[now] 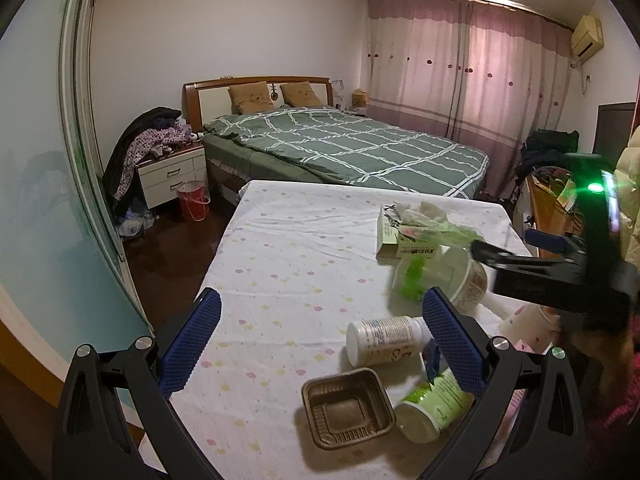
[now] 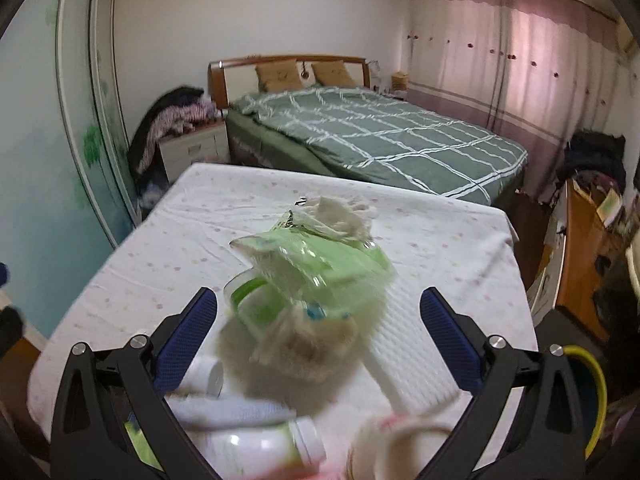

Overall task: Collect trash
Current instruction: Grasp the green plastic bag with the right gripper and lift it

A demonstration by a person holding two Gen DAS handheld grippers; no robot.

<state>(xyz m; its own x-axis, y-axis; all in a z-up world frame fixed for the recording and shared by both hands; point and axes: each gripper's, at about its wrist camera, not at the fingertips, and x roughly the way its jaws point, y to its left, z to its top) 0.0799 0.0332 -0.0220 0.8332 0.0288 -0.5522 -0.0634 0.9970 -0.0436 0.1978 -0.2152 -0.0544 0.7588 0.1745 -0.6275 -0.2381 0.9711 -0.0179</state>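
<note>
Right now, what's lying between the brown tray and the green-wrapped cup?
In the left wrist view, a white bottle on its side lies between the brown tray and the cup.

A table with a white cloth full of small coloured dots holds the trash. Just past the left tool's tips lies a white bottle on its side. Nearer the tool sits a brown foil tray, with a green and white jar just beside it. Farther ahead lie a small box, a paper cup on its side and a crumpled green wrapper.
</note>
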